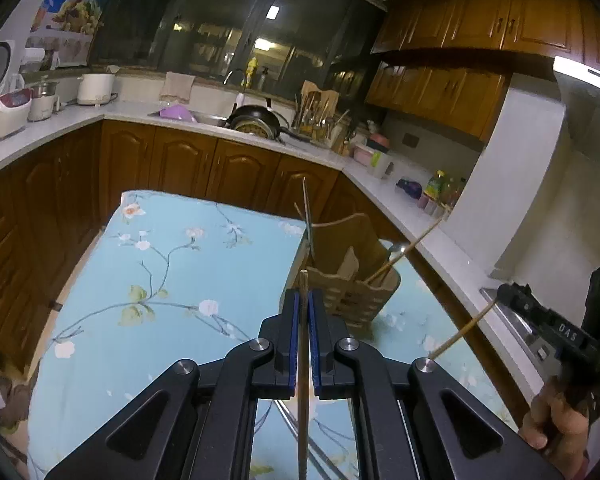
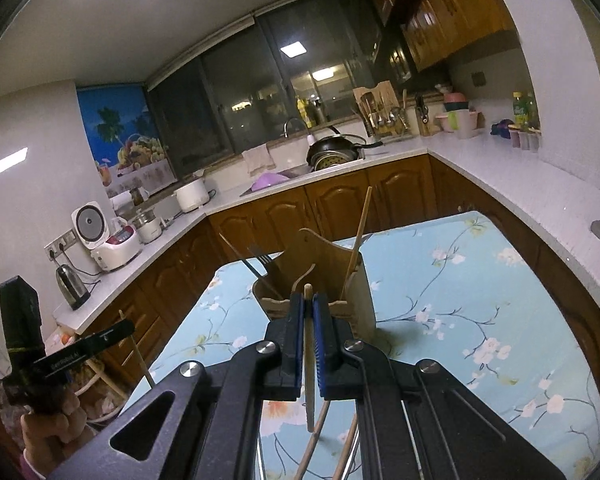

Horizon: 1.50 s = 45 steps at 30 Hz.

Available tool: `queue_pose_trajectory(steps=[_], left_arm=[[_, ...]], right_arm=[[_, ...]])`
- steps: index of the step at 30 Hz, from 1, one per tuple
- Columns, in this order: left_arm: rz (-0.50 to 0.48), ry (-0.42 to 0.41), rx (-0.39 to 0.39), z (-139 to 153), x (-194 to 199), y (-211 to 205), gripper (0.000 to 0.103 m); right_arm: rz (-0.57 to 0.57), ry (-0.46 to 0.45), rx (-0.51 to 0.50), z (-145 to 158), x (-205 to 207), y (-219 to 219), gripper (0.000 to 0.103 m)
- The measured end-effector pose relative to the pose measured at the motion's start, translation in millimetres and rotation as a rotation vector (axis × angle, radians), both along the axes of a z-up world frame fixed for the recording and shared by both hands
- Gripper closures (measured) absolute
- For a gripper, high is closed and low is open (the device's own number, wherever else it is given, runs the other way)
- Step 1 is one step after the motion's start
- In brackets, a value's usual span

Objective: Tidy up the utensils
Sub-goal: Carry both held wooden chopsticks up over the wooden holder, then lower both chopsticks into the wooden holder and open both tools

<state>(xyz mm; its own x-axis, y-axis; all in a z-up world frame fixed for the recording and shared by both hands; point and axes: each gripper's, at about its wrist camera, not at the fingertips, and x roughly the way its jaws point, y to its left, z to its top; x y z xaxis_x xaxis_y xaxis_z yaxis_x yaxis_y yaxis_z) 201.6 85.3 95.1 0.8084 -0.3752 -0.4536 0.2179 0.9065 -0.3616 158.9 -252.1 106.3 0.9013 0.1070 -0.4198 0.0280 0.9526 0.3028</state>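
A wooden utensil holder [image 1: 356, 276] stands on the table with the blue floral cloth [image 1: 172, 280]; it holds a spoon [image 1: 396, 249], a chopstick and a flat metal utensil. My left gripper [image 1: 304, 300] is shut on a wooden chopstick [image 1: 303, 360], just left of the holder. My right gripper [image 2: 307, 308] is shut on a pale chopstick [image 2: 309, 380], right in front of the holder [image 2: 320, 280], where a fork [image 2: 265, 261] and a chopstick [image 2: 360, 232] stand. More utensils lie on the cloth under the right gripper [image 2: 320, 440].
Brown cabinets and white counters surround the table on three sides. The sink with a black pan [image 1: 256, 120] is at the back. The right gripper with its chopstick shows at the right of the left wrist view [image 1: 556, 332]. The left gripper shows at the left of the right wrist view [image 2: 60, 356].
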Motion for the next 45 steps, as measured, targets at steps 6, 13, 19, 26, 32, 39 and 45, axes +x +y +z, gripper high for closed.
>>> queue_pose_trajectory(steps=[6,13,19,26,32,39,45], left_arm=[[0.008,-0.03,-0.008,7,5,1,0.1],[0.028,-0.079,-0.033,15,19,3,0.1],[0.07,-0.152,-0.032,30,44,-1,0.1],[0.102,-0.245,-0.059,40,80,-17,0.1],[0.107,-0.308,-0.095,28,119,-29,0.1],[0.139,-0.292,-0.069,-15,163,-53,0.1],[0.19,-0.331,-0.082,-37,165,-60,0.1]], right_arm=[[-0.001,-0.009,0.002,1,0,1,0.098],[-0.017,-0.043,-0.008,12,1,-4,0.098],[-0.037,-0.108,-0.032,37,7,-8,0.098],[-0.082,-0.211,-0.038,71,26,-23,0.098],[-0.106,-0.261,-0.05,85,49,-29,0.098],[-0.119,-0.247,-0.074,72,77,-34,0.098],[-0.121,-0.192,-0.07,34,92,-34,0.098]])
